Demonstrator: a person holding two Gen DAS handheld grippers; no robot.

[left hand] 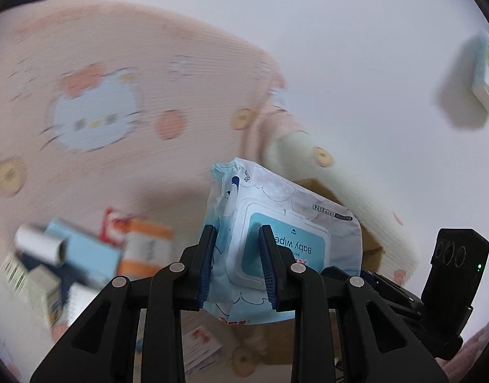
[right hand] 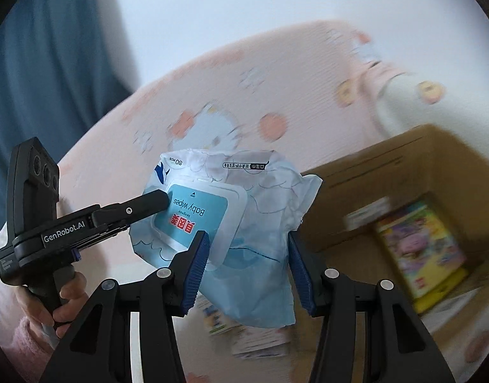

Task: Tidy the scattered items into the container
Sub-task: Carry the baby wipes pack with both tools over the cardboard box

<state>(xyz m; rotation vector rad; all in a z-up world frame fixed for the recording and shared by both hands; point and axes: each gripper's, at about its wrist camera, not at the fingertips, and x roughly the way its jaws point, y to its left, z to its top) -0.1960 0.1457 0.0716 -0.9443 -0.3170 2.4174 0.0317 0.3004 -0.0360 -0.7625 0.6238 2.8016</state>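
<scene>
A light blue baby wipes pack [left hand: 276,242] is held in the air between both grippers. My left gripper [left hand: 238,265] is shut on one end of the pack. In the right wrist view the pack [right hand: 225,220] hangs between my right gripper's [right hand: 247,268] fingers, which clamp its other end; the left gripper [right hand: 161,199] reaches in from the left and grips the pack by its lid. An open cardboard box [right hand: 404,172] stands to the right, with a colourful box [right hand: 420,249] inside it.
A pink cartoon-print sheet [left hand: 116,102] covers the surface. Several small boxes and a silver tube [left hand: 40,242] lie scattered at the left. A small box [left hand: 487,76] lies at the far right. Flat packets [right hand: 244,335] lie under the pack.
</scene>
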